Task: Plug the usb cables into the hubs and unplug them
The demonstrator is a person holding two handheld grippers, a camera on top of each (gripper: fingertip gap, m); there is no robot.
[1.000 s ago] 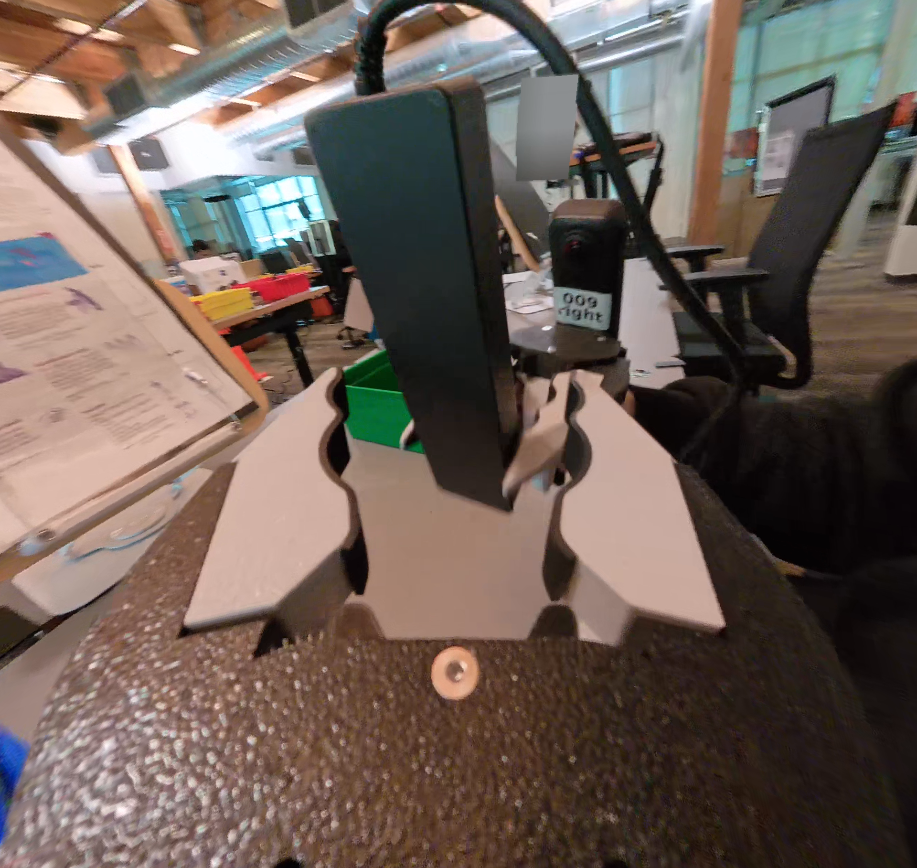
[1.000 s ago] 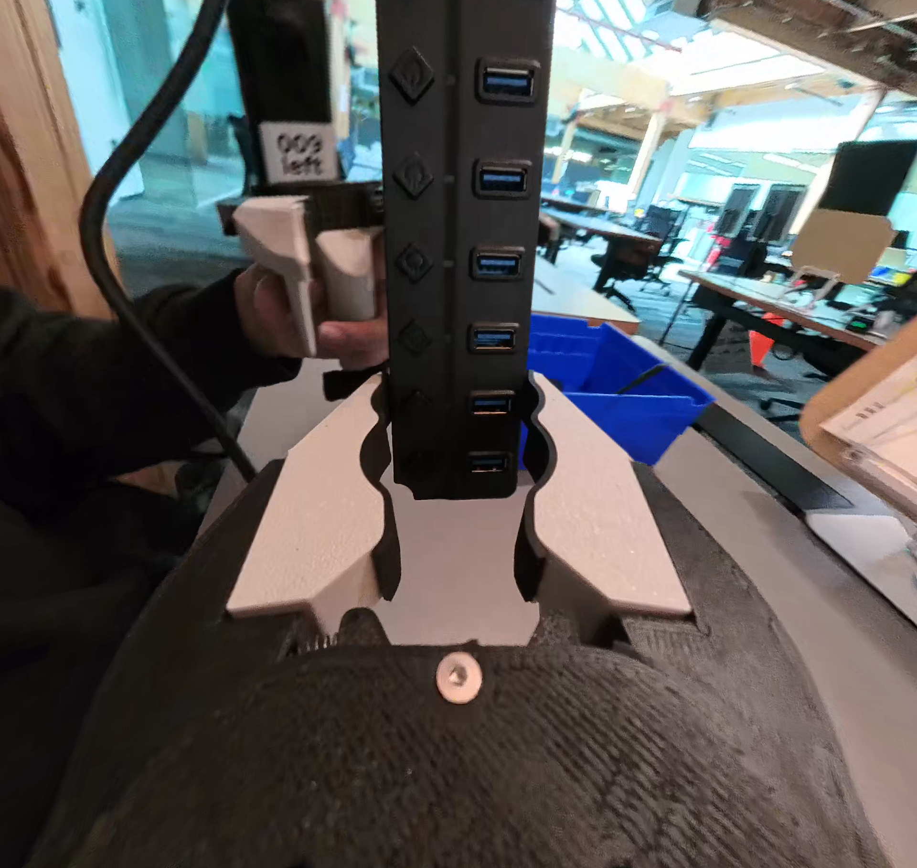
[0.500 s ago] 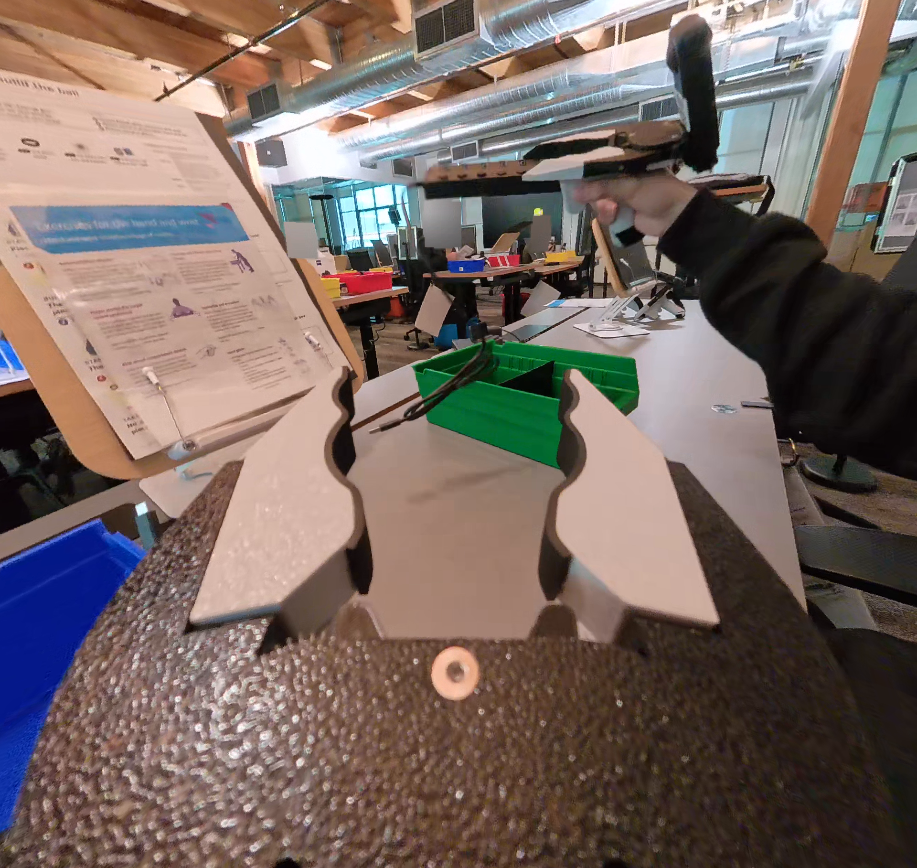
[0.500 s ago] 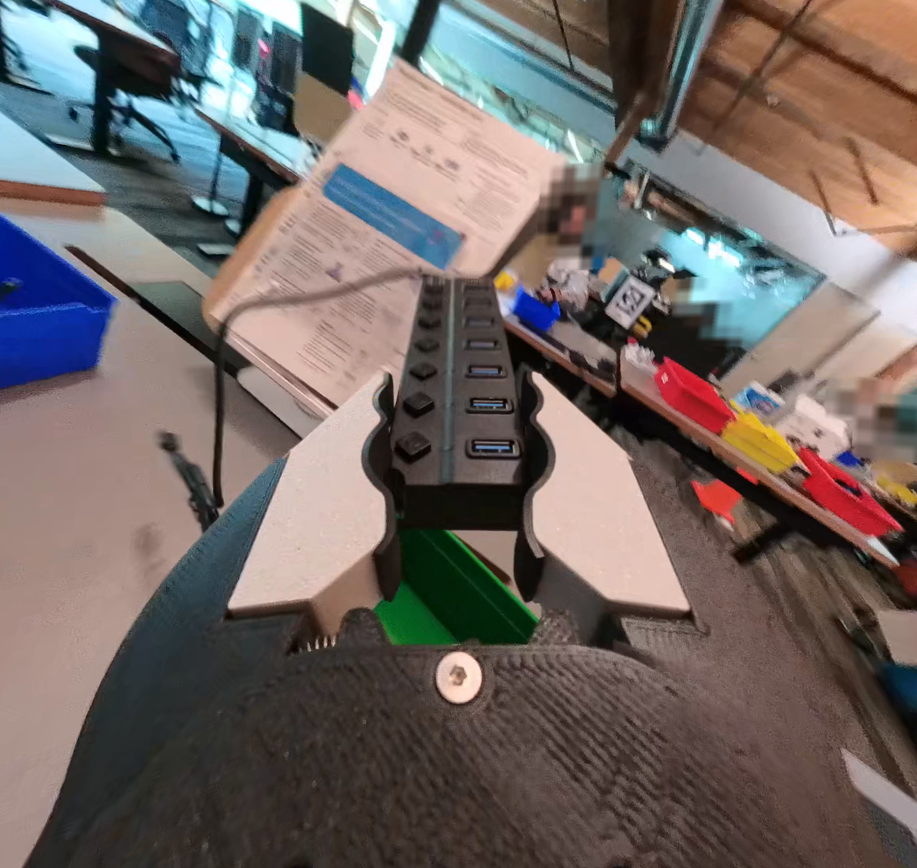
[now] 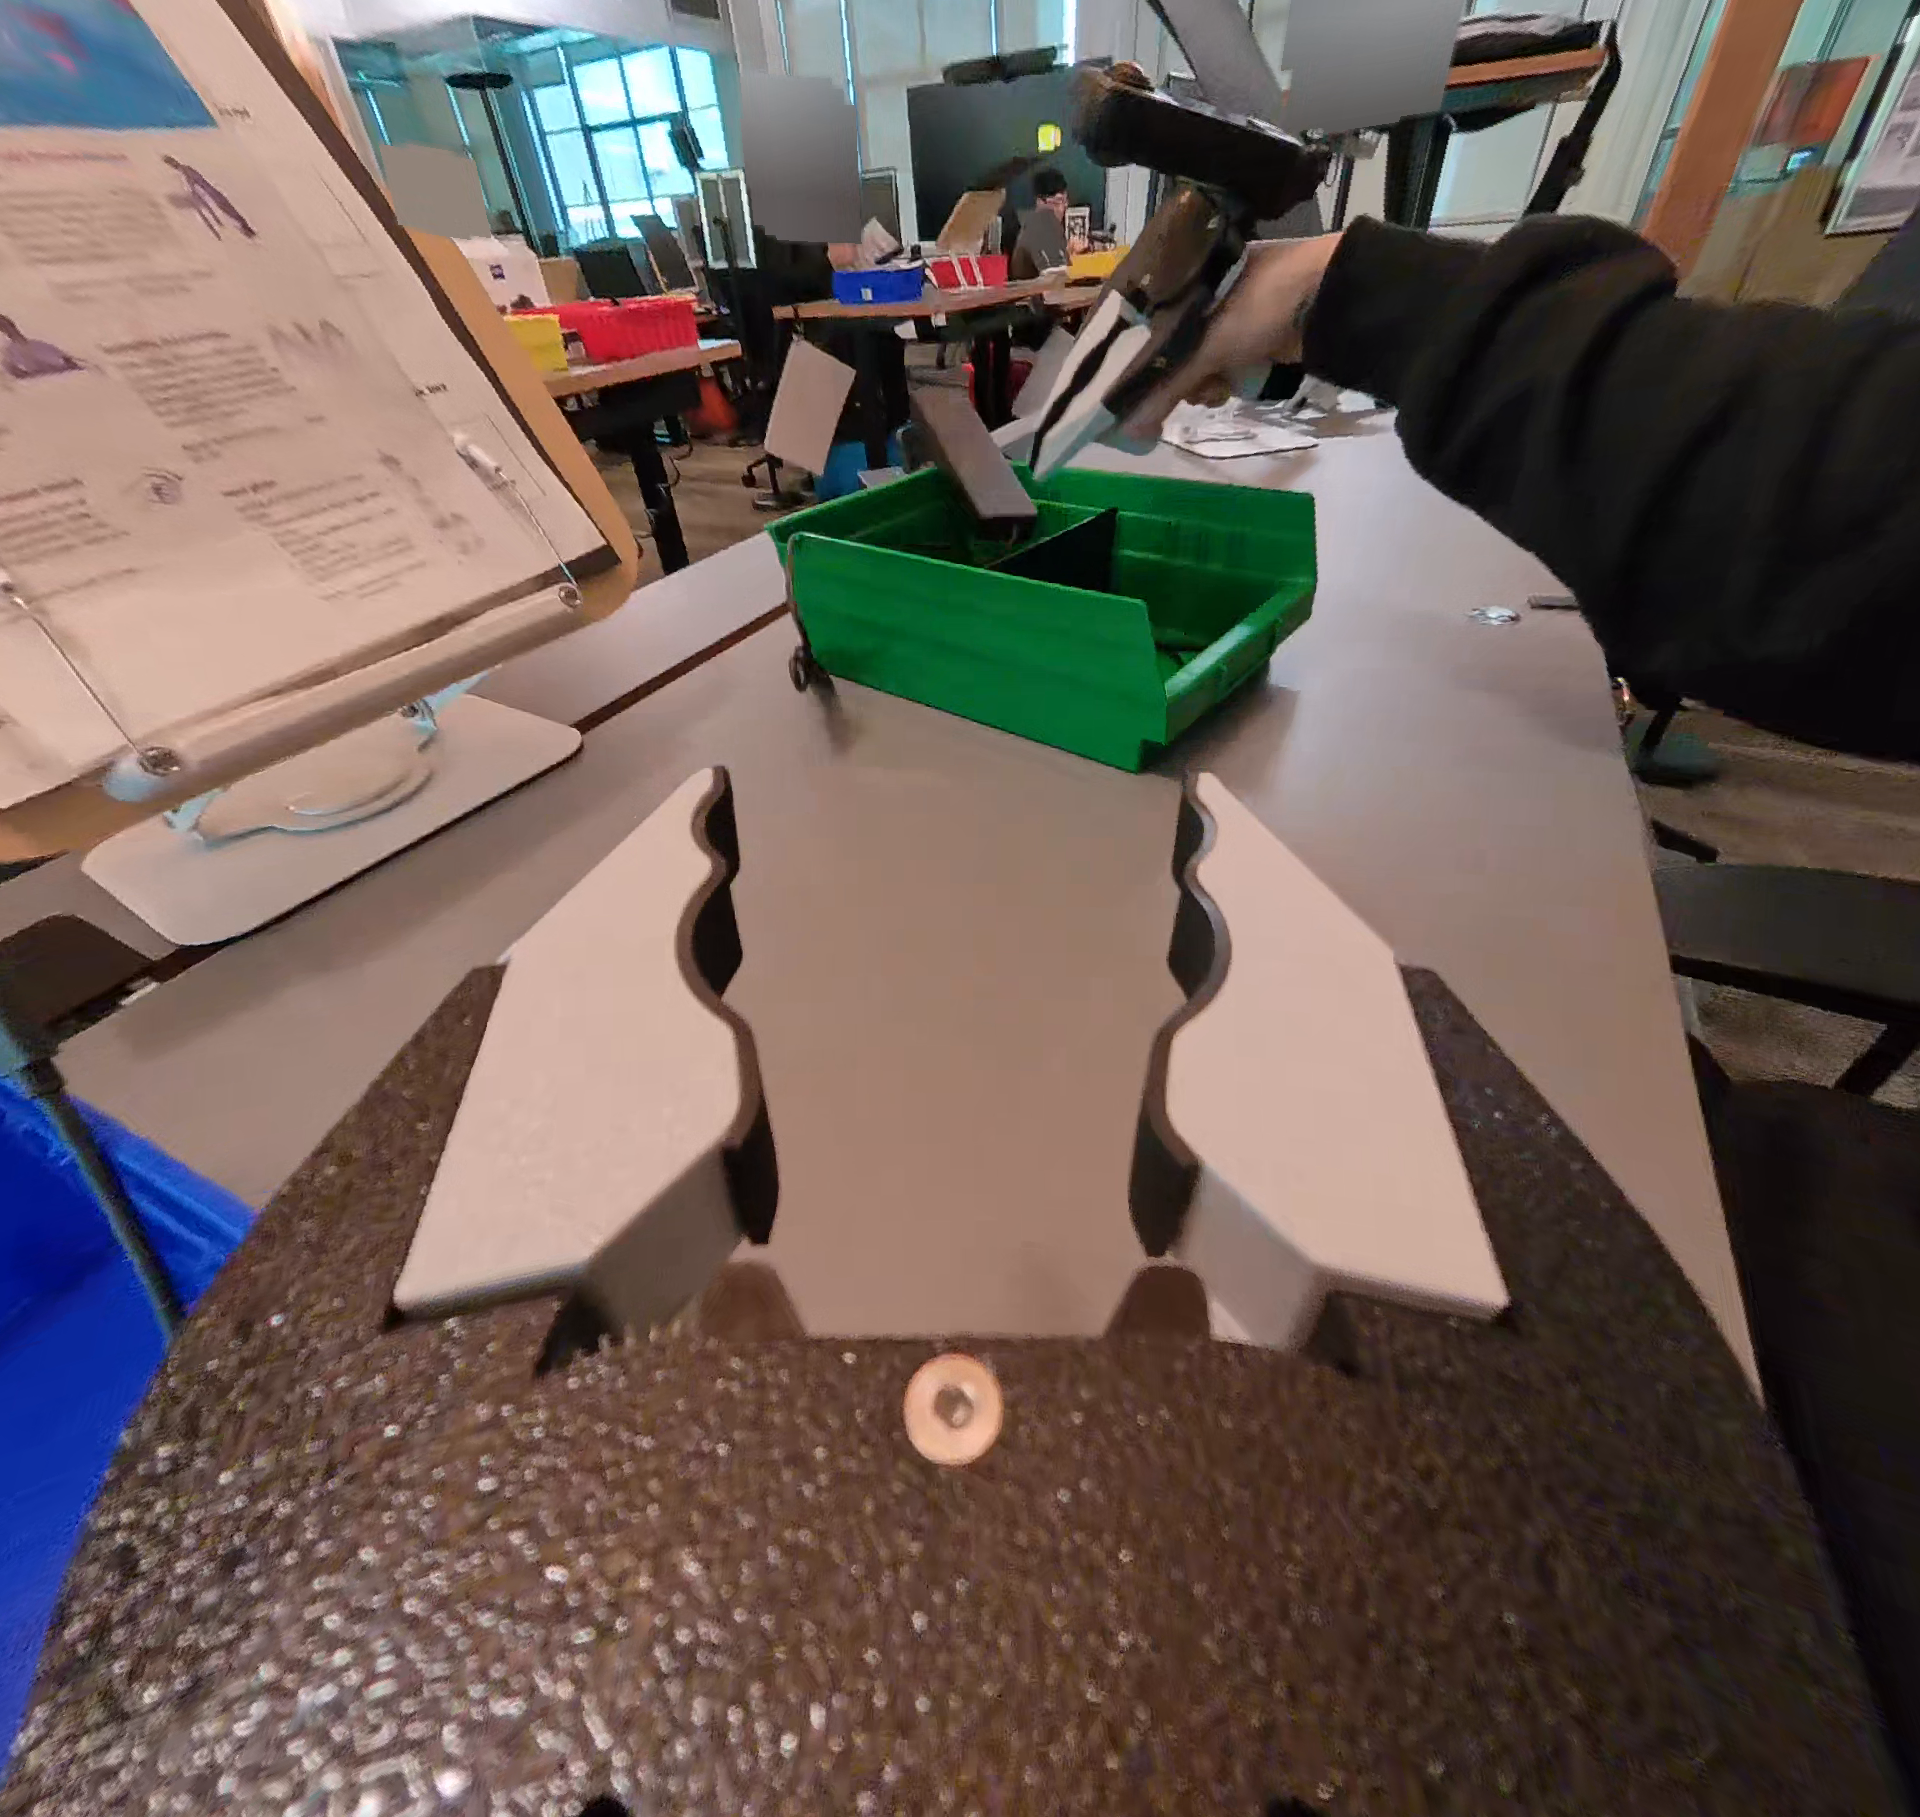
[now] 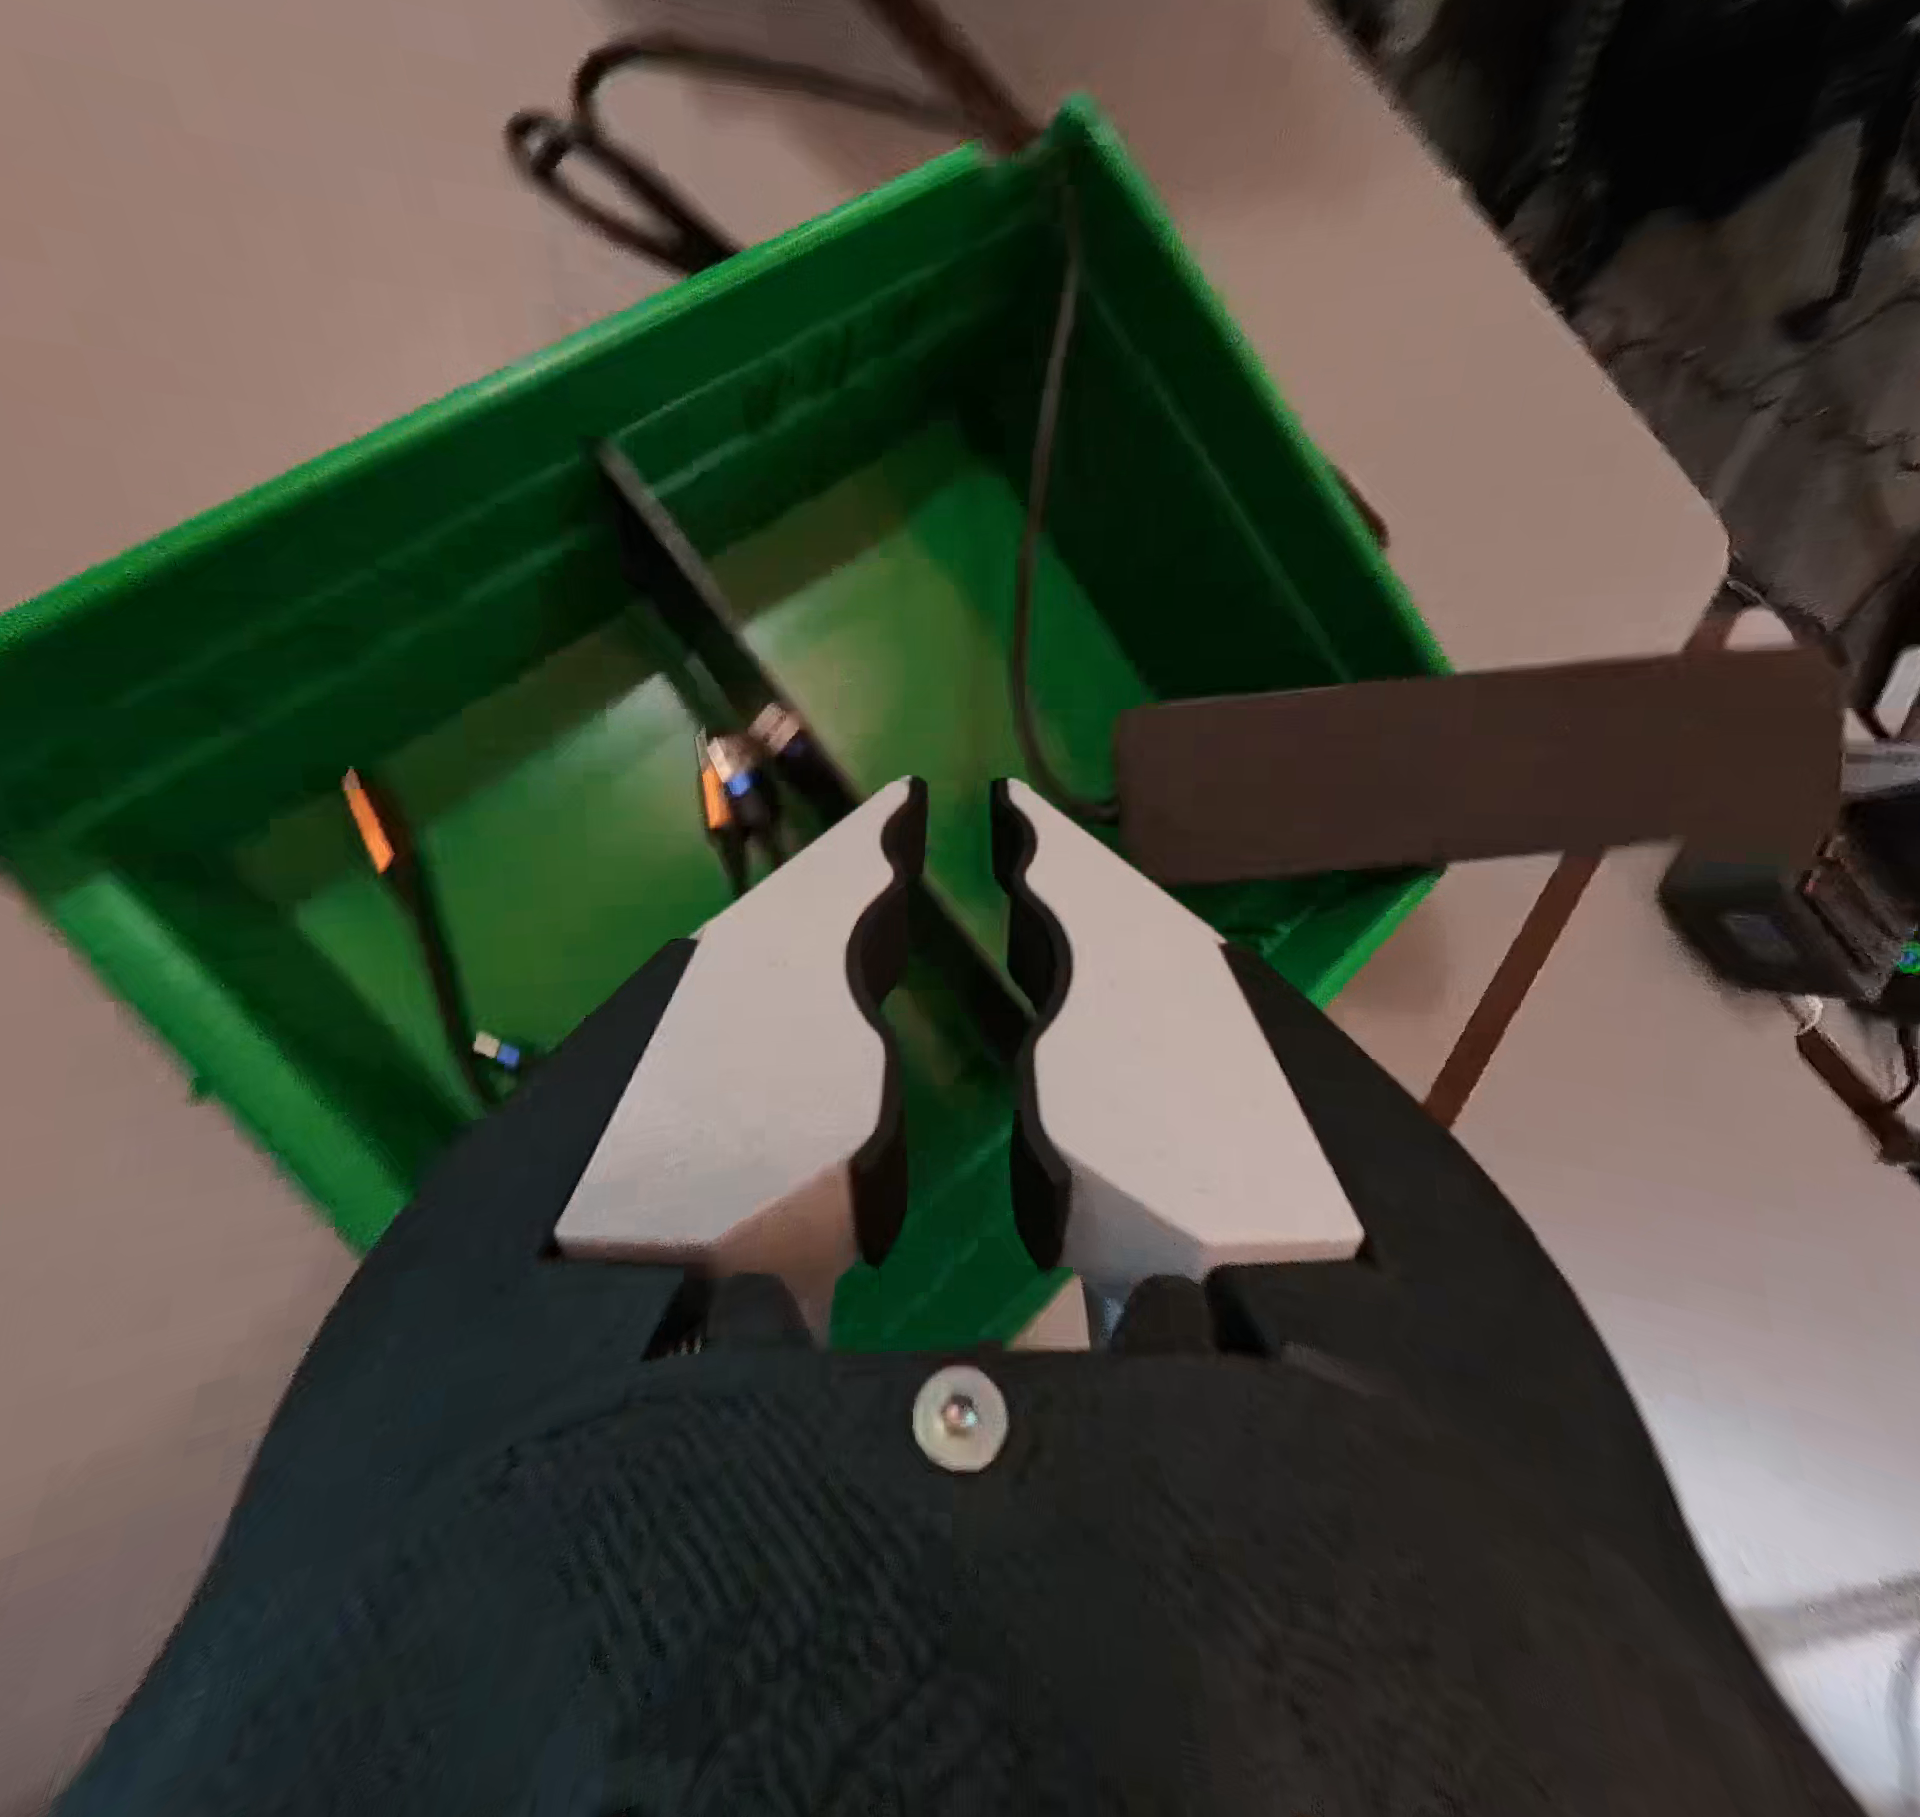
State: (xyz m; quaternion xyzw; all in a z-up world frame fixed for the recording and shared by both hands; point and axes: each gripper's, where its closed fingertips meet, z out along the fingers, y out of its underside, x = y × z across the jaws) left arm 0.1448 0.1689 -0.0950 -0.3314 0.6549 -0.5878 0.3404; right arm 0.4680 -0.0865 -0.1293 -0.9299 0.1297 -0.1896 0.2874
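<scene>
Over the green bin (image 6: 312, 562), the hub (image 6: 1455, 770) lies tilted on its rim, looking rigid and light, best pinched across its narrow sides, both tongs empty: right (image 6: 958, 801) slightly parted, left (image 5: 951, 801) wide.

The hub (image 6: 1475, 780) has been released by the right tool (image 6: 956, 811) and is now seen at 3 o'clock, over the green bin (image 6: 312, 562).

The only writing in view stands on a printed sheet (image 5: 208, 333) clipped to a tilted board on a stand at the left of the left wrist view: a blue header band, small figures and text blocks, too blurred to read.
</scene>
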